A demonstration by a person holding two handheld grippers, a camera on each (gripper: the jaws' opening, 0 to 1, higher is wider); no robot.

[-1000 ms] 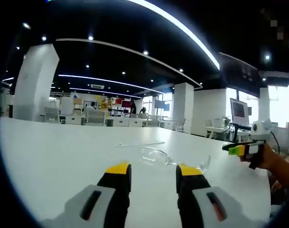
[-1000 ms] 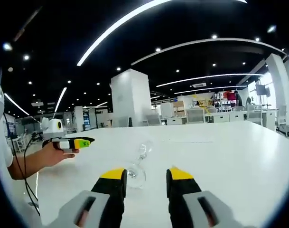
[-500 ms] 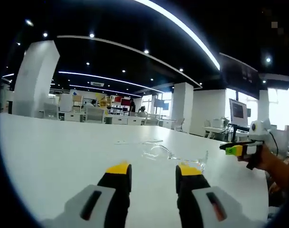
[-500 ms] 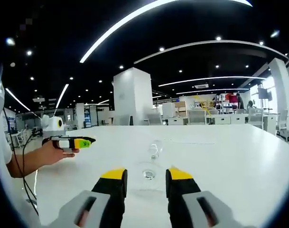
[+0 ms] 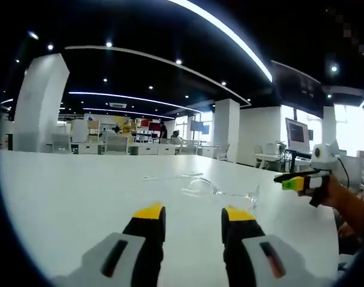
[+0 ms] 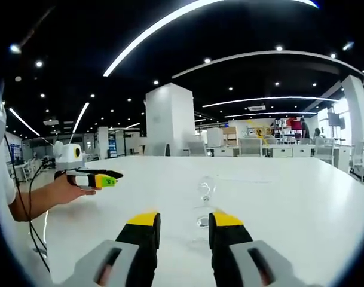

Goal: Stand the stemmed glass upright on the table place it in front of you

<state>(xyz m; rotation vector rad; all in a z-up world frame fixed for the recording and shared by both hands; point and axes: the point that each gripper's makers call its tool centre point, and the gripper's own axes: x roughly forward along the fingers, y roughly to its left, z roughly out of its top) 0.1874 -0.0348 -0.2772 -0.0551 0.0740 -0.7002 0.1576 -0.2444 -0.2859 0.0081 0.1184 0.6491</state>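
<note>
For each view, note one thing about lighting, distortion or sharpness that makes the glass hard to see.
Left gripper view: the stemmed glass lies on its side, clear against the bright white table, so only thin outlines show; fisheye bends the ceiling light strips. Right gripper view: the glass is seen end-on, faint and small past the right gripper, with almost no shadow beneath.

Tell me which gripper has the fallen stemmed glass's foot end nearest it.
The right gripper: in its view the stemmed glass lies on its side with the foot just beyond the yellow jaw tips. The left gripper sees it side-on, farther off.
</note>
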